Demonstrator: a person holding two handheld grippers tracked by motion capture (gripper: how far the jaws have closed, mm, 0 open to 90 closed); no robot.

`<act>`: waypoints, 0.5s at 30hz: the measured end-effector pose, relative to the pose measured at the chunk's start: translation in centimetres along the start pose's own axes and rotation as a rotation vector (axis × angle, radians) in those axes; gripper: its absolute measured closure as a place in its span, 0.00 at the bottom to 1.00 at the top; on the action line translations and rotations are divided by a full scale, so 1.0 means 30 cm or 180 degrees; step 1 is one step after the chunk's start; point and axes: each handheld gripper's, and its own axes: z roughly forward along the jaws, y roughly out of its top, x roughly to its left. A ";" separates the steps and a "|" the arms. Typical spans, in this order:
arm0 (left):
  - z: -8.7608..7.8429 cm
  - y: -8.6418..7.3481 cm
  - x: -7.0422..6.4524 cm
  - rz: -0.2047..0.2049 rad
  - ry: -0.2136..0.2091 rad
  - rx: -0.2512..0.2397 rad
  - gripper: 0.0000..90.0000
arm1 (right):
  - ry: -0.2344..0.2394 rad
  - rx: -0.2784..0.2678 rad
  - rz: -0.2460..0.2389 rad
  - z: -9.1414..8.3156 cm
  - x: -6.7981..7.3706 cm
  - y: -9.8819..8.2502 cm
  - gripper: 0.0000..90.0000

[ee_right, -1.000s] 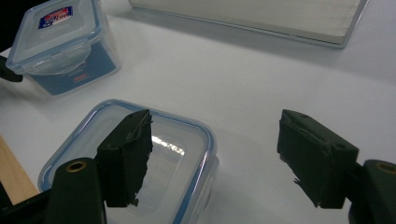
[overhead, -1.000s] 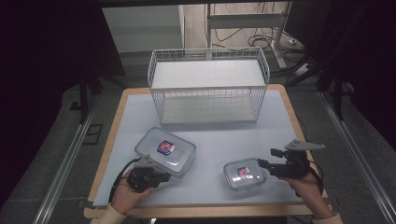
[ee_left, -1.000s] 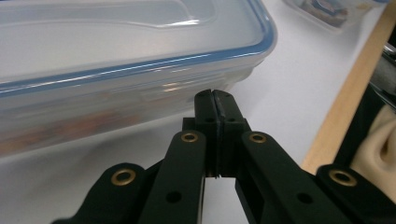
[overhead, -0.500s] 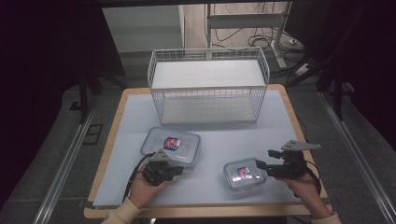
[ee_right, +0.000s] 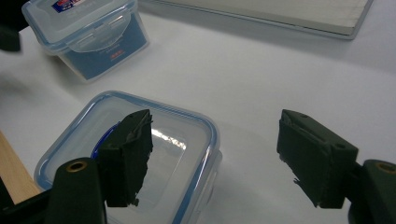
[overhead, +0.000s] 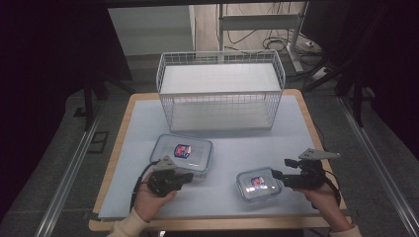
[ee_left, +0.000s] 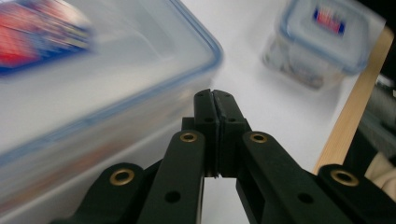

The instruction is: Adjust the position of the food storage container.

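**Closed jaws at the big box, open jaws over the small one**

The left gripper (ee_left: 215, 100) has its jaws pressed together on nothing, tips just beside the near edge of the large clear plastic box with a blue-rimmed lid (overhead: 182, 153). The right gripper (ee_right: 219, 158) stands wide apart over the small clear lidded box (overhead: 258, 183), gripping nothing. Both boxes sit on the pale blue mat (overhead: 237, 148), the white wire basket (overhead: 221, 89) behind. To push well, I'd keep those closed tips low against the wall, not the lid.

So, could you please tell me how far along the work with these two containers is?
Nothing looks finished: the white wire basket holds nothing. The shut left gripper is at the near edge of the large clear blue-rimmed plastic container; the open right gripper is beside the small matching container. Both containers remain on the table.
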 end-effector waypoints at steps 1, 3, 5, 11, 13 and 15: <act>-0.028 0.004 0.019 -0.0058 0.0039 -0.0066 0.99 | 0.0000 0.0000 0.0000 0.000 0.000 0.000 0.30; -0.084 0.010 0.071 -0.0219 0.0094 -0.0227 1.00 | -0.0008 0.0001 0.0004 -0.001 -0.002 0.000 0.30; -0.118 0.012 0.109 -0.0277 0.0211 -0.0290 1.00 | -0.0011 -0.0016 0.0015 -0.003 -0.002 0.002 0.30; -0.166 -0.020 0.265 -0.0627 0.0503 -0.0333 1.00 | -0.0019 -0.0010 0.0010 -0.001 0.001 0.005 0.30; -0.179 -0.029 0.302 -0.0672 0.0575 -0.0330 1.00 | -0.0018 -0.0012 0.0015 0.001 0.001 0.004 0.30; -0.192 -0.037 0.334 -0.0706 0.0631 -0.0329 1.00 | -0.0021 -0.0014 0.0021 0.000 0.000 0.004 0.30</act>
